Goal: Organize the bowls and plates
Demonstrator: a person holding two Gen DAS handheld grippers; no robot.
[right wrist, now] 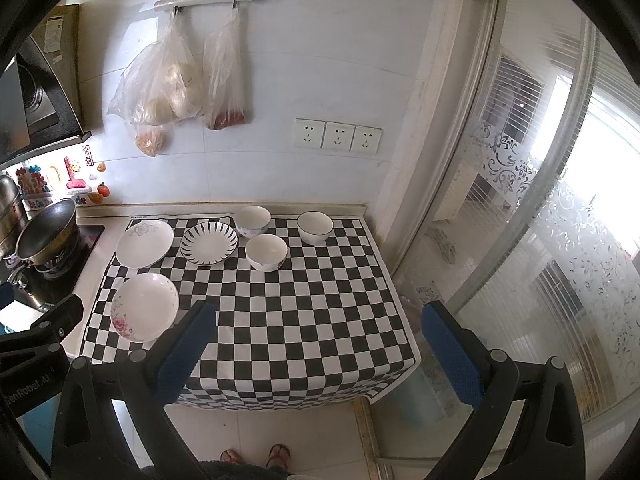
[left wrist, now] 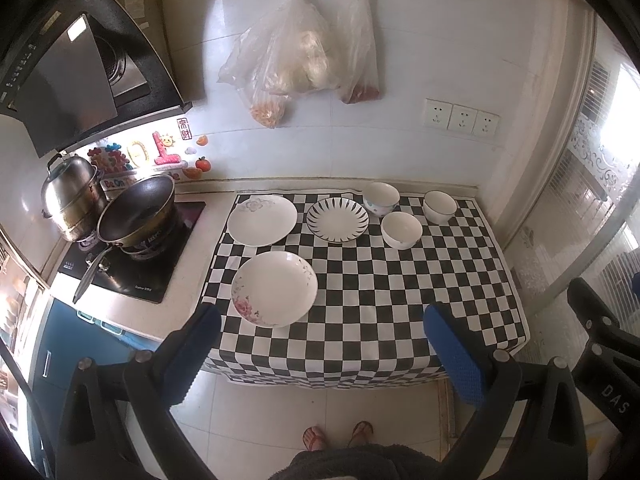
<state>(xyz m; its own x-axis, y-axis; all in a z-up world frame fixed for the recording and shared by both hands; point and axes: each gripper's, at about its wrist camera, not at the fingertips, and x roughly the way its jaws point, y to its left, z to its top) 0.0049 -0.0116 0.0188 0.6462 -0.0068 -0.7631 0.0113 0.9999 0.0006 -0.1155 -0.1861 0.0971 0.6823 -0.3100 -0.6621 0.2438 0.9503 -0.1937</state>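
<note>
Task appears not yet started. Left tool (left wrist: 322, 322) and right tool (right wrist: 320, 320) hang with fingers apart, empty. Ahead on the checkered surface (left wrist: 400, 300), three plates (left wrist: 274, 288) and three bowls (left wrist: 401, 230) lie separate, unstacked.

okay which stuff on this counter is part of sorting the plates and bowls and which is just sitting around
Part of the job:
rose plate
grey-flower plate
striped plate
dotted bowl
middle bowl
dark-rimmed bowl

Just sitting around:
wok
steamer pot
hanging bags
sockets
wall stickers
</note>
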